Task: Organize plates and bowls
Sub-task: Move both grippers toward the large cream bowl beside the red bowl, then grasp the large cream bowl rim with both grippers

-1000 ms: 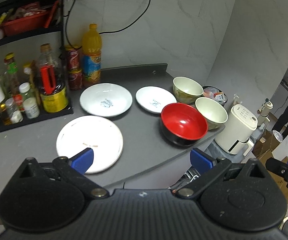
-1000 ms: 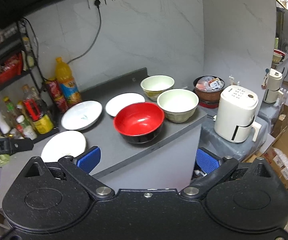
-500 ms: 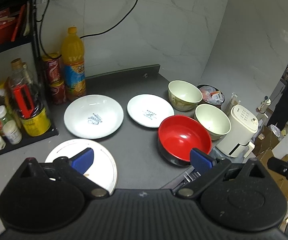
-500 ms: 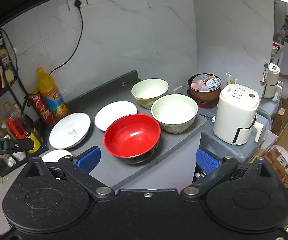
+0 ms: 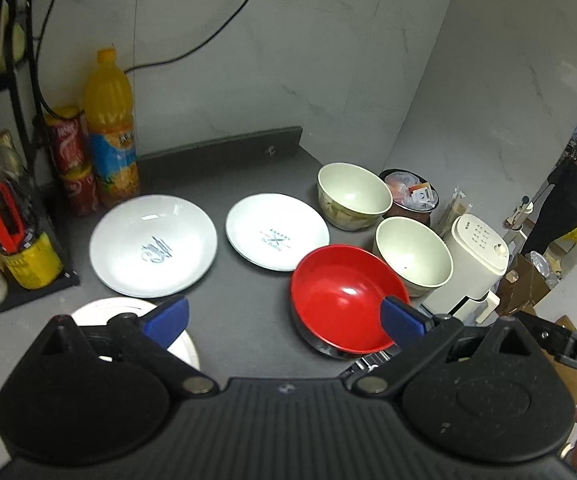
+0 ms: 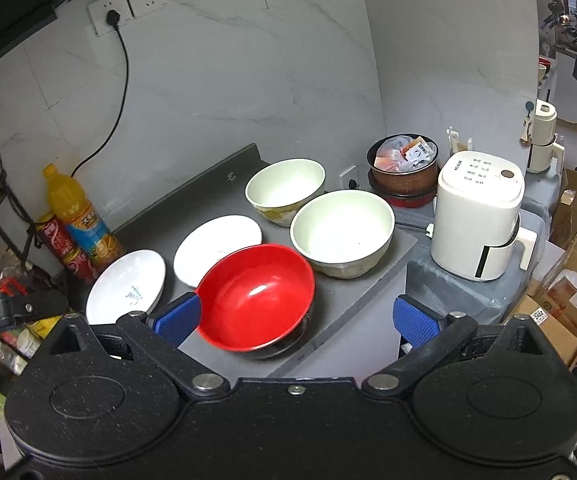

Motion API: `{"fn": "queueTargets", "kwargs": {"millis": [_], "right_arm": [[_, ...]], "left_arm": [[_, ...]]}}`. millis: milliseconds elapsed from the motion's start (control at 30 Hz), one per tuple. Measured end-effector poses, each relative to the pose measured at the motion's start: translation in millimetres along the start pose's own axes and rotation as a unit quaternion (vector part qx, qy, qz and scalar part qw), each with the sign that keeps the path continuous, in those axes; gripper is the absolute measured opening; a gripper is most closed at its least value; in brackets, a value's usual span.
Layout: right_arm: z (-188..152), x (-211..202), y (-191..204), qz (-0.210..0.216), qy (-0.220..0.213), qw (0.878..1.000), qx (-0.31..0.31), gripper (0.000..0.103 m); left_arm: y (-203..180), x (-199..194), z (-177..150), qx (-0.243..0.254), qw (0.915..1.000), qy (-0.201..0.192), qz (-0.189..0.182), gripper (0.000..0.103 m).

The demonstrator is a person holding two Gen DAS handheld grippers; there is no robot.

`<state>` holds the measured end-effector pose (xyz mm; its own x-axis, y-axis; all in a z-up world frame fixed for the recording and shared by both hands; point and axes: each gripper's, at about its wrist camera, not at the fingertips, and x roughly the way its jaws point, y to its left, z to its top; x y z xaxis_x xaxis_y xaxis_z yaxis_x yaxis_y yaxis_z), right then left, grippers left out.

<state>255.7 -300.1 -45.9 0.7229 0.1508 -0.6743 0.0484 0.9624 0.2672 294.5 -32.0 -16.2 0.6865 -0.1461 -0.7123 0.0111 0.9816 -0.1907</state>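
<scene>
1. We find the left gripper [image 5: 284, 318] with jaws spread wide and empty, held above the near edge of the grey tabletop [image 5: 240, 328].
2. We find the right gripper [image 6: 296, 318] likewise wide open and holding nothing, its left blue pad just beside the near rim of the red bowl [image 6: 256, 296]; whether they touch, we cannot tell.
3. The red bowl sits upright at the near right of the tabletop. Just beyond it stands a cream bowl [image 6: 342, 232], and a second cream bowl [image 6: 285, 190] stands farther back.
4. Left of the bowls lie a small white plate [image 5: 277, 236] and a larger white plate [image 5: 153, 245], apart from each other. A third white plate [image 5: 100, 308] lies nearest, partly hidden under the left gripper.
5. An orange drink bottle [image 5: 110, 128] stands at the far left.
</scene>
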Motion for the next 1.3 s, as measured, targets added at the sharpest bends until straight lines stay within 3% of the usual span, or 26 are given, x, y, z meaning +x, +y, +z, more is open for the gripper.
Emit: {"fn": "queueTargets", "kwargs": {"millis": [133, 233, 400, 567, 867, 1233, 1300], "right_arm": [[10.5, 20.0, -7.4, 0.010, 0.003, 1.000, -0.005, 0.102], [19.5, 38.9, -19.9, 0.026, 0.018, 1.000, 0.002, 0.090], [35.1, 69.7, -37.7, 0.025, 0.030, 0.999, -0.003, 0.089], [54.0, 100.8, -55.4, 0.024, 0.039, 0.999, 0.004, 0.089], [72.2, 160.5, -84.0, 0.020, 0.076, 0.997, 0.004, 0.084], [77.5, 217.1, -118.5, 0.019, 0.128, 0.992, 0.006, 0.068], [76.7, 227.0, -125.2, 0.015, 0.141, 0.990, 0.011, 0.066]], "left_arm": [[-7.7, 19.7, 6.3, -0.008, 1.0000, 0.002, 0.002, 0.100], [-17.8, 36.4, 15.5, -0.010, 0.9996, -0.004, 0.028, 0.100], [-35.5, 65.0, 34.3, -0.016, 0.9990, -0.016, 0.038, 0.100], [-46.8, 98.9, 49.4, -0.062, 0.9978, 0.005, 0.021, 0.100], [-80.3, 156.9, 68.4, -0.066, 0.9967, 0.031, 0.035, 0.100], [-112.8, 222.8, 73.0, -0.050, 0.9955, 0.074, 0.032, 0.085], [-118.1, 236.1, 73.3, -0.048, 0.9946, 0.086, 0.035, 0.076]]}}
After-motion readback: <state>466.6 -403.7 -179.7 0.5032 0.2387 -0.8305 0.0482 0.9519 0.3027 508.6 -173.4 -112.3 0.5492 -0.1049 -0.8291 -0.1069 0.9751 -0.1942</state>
